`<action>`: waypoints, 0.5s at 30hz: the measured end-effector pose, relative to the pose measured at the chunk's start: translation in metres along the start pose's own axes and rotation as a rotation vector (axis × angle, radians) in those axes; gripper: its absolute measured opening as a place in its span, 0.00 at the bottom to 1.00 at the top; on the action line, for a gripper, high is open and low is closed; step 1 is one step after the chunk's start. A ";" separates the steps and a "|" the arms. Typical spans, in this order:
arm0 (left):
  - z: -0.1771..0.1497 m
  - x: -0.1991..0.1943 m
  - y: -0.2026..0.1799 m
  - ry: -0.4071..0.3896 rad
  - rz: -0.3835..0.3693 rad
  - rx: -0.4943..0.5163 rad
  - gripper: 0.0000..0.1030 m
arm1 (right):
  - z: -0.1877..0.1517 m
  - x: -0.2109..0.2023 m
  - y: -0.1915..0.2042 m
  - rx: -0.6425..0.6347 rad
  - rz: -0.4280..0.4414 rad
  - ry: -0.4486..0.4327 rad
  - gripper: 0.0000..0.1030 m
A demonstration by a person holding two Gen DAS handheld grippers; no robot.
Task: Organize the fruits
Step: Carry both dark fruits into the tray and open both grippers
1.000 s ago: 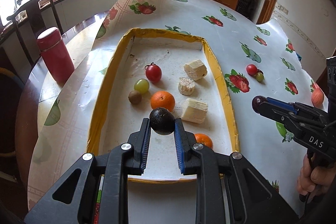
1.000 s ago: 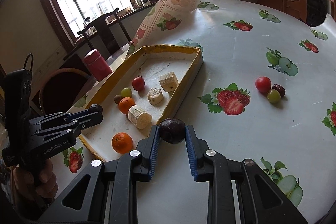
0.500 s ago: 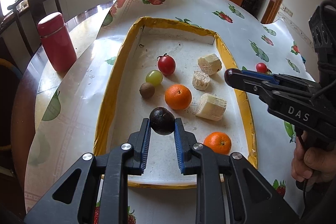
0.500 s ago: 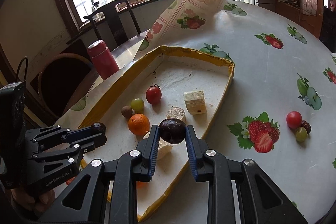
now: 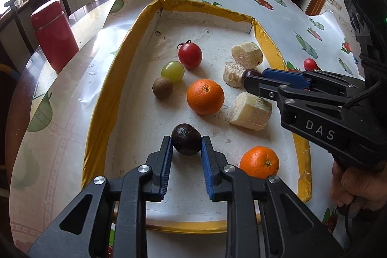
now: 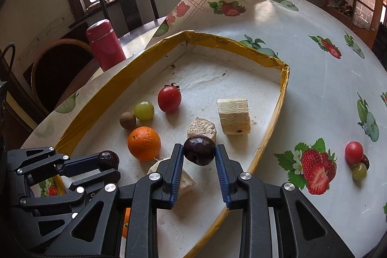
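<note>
Left gripper (image 5: 186,145) clamped on dark wrinkled fruit (image 5: 186,139), low over near end of tray (image 5: 96,127).

Right gripper (image 6: 199,156) over tray's right half, jaws opening, glossy plum (image 6: 199,150) between pads and seemingly touching both.

In tray: tomato (image 5: 189,55), grape (image 5: 172,71), small brown fruit (image 5: 162,87), two oranges (image 5: 205,96), three pale cut chunks (image 5: 250,111).

Outside, on tablecloth (image 6: 314,79) right of tray: red tomato (image 6: 353,152), green grape (image 6: 359,171), dark fruit, touching in cluster.

Red flask (image 5: 54,34) stood left of tray.
</note>
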State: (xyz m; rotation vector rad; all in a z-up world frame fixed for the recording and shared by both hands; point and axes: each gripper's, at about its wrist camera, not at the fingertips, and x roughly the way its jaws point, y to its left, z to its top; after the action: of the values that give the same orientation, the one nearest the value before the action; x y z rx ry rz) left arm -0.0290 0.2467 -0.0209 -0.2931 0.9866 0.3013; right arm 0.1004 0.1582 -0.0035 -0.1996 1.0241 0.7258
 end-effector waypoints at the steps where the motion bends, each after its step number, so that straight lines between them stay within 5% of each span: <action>1: -0.001 0.000 0.001 0.004 0.002 -0.004 0.22 | 0.000 0.000 -0.001 0.003 -0.001 0.000 0.33; 3: -0.002 -0.001 0.000 0.003 0.012 -0.004 0.24 | 0.000 -0.003 -0.004 0.017 0.012 -0.003 0.35; 5: -0.002 -0.004 -0.001 -0.005 0.024 -0.002 0.43 | -0.001 -0.008 -0.006 0.030 0.023 -0.011 0.38; 8: -0.001 -0.012 -0.004 -0.026 0.041 0.006 0.55 | -0.003 -0.019 -0.006 0.025 0.020 -0.030 0.47; 15: -0.001 -0.023 -0.011 -0.046 0.051 0.011 0.57 | -0.018 -0.060 -0.021 0.060 0.024 -0.088 0.48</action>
State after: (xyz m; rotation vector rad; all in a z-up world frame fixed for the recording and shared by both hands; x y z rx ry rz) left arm -0.0373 0.2335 -0.0008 -0.2507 0.9507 0.3476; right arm 0.0821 0.1069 0.0331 -0.1024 0.9648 0.7188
